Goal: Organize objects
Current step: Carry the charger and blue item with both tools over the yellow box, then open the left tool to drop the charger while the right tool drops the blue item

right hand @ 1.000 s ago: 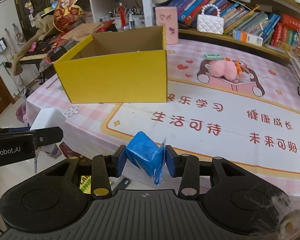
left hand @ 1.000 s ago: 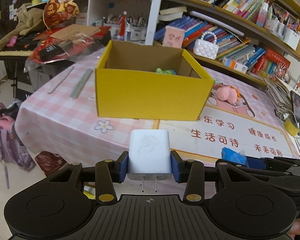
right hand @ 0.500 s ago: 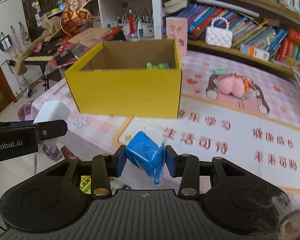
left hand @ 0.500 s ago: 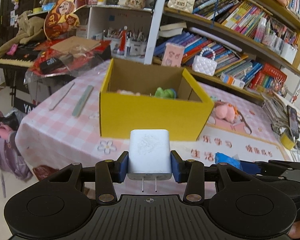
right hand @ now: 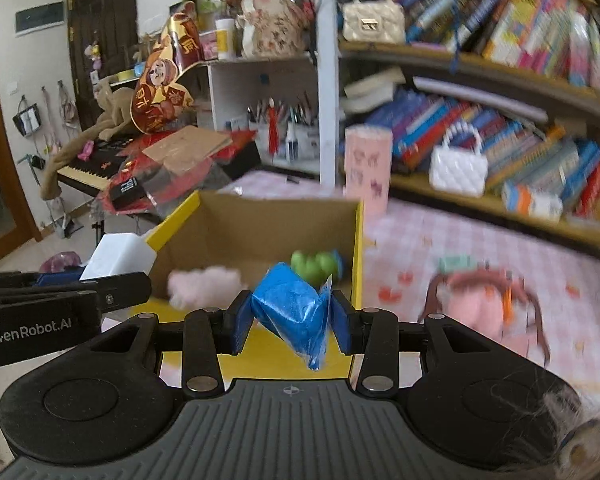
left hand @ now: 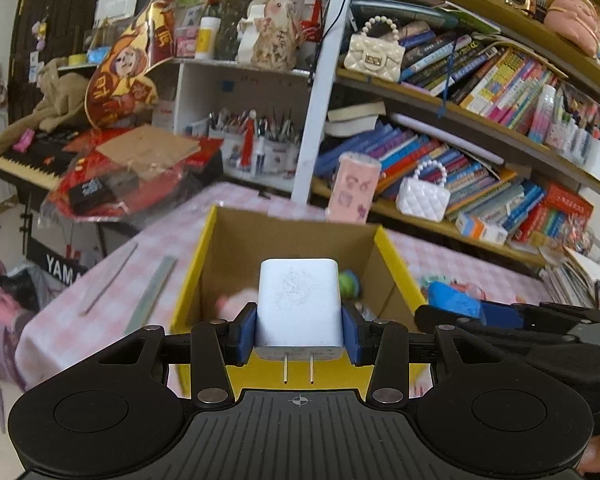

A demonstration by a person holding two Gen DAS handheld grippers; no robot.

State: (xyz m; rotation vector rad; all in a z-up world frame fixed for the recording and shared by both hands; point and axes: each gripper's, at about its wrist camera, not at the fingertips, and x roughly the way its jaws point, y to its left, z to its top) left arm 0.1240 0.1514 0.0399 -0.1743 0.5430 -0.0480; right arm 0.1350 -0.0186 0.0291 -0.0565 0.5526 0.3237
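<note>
My left gripper (left hand: 299,332) is shut on a white plug charger (left hand: 299,304), prongs toward the camera, held over the near edge of the open yellow cardboard box (left hand: 198,264). My right gripper (right hand: 291,322) is shut on a blue wrapped packet (right hand: 294,310), also just above the near wall of the yellow box (right hand: 260,348). Inside the box lie a pink fluffy item (right hand: 204,282) and a green toy (right hand: 314,264). The left gripper with the charger (right hand: 118,258) shows at the left of the right wrist view; the blue packet (left hand: 454,300) shows at the right of the left wrist view.
The box stands on a pink checked tablecloth (left hand: 108,276) with a ruler (left hand: 152,292) to its left. A pink plush toy (right hand: 480,308) lies on the mat to the right. A pink cup (right hand: 368,168), white handbag (right hand: 458,162) and bookshelves stand behind. A keyboard (left hand: 24,164) stands far left.
Both grippers have risen and moved forward toward the yellow box, which now sits directly under them with its inside visible. Both grips are unchanged.
</note>
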